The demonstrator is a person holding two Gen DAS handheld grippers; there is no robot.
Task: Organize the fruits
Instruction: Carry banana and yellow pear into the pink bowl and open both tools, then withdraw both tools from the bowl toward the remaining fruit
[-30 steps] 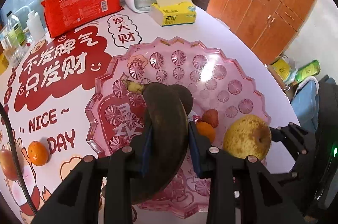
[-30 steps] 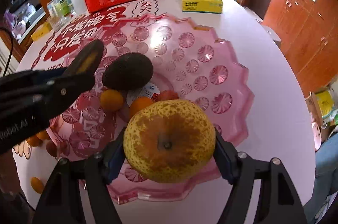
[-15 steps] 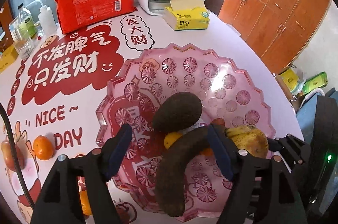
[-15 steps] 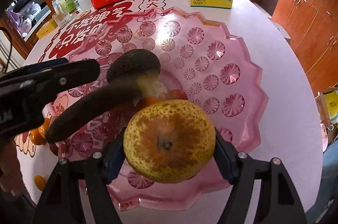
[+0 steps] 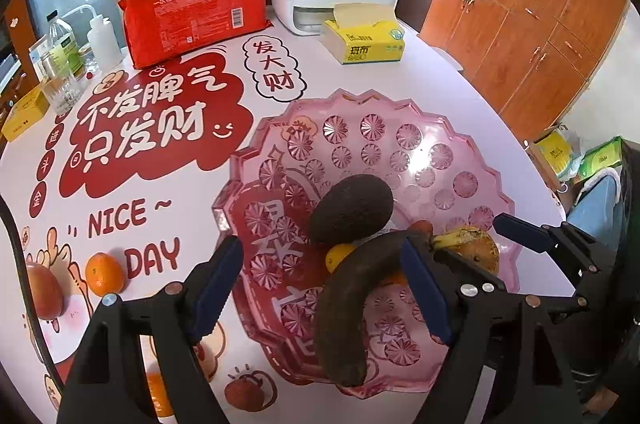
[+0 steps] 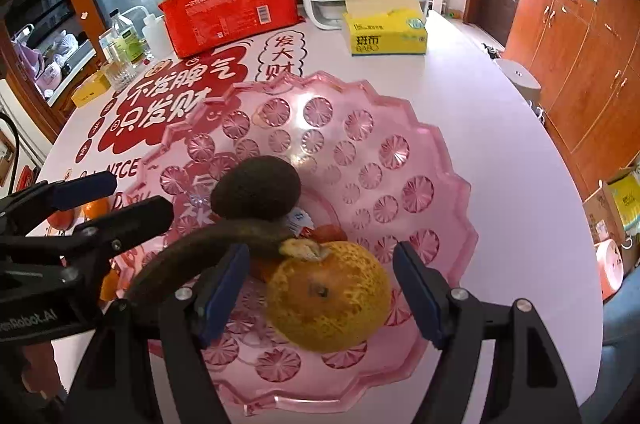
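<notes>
Fruit delivered: left gripper (image 5: 324, 288) opening over the blackened banana (image 5: 352, 300), right gripper (image 6: 320, 288) spread around the yellow pear (image 6: 328, 298) in the pink dish (image 6: 440, 208); the loose tangerine (image 5: 105, 274) likely follows.

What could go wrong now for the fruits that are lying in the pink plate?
1. The blackened, curved banana lies propped on smaller fruit, its lower end at the rim of the scalloped pink glass plate; it may slide out.
2. The speckled yellow-orange round fruit sits on the sloping side near the rim, between the right tongs, whose pads look clear of it; it may roll.
3. The left tongs are opening beside the banana and could nudge it.
</notes>
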